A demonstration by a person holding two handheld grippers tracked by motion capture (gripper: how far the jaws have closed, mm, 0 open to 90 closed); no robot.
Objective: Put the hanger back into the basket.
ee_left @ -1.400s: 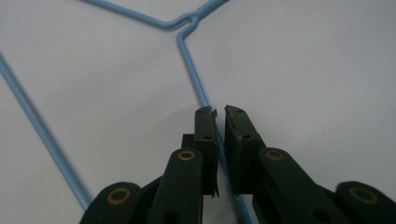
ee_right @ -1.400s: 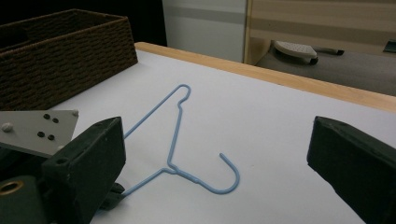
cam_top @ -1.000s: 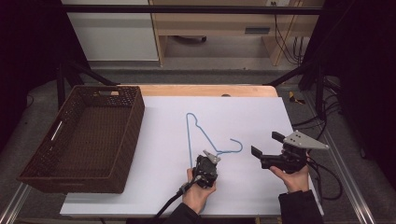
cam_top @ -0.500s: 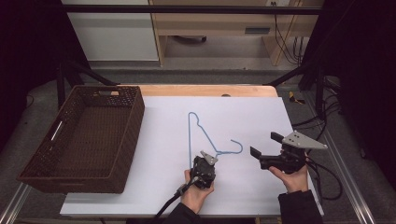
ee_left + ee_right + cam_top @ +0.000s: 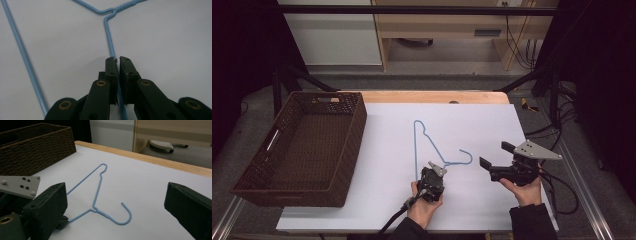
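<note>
Hanger point(image 5: 427, 145) wire is clamped in my left gripper point(image 5: 117, 60), not yet lifted toward the basket point(image 5: 307, 145); my right gripper point(image 5: 494, 162) waits with jaws apart

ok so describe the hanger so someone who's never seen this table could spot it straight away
On the white table, right of the brown woven basket, lies a thin light-blue wire hanger, flat near the middle. Its hook curls toward the open right tool, and the left tool is shut on its wire; nothing else here is blue.
</note>
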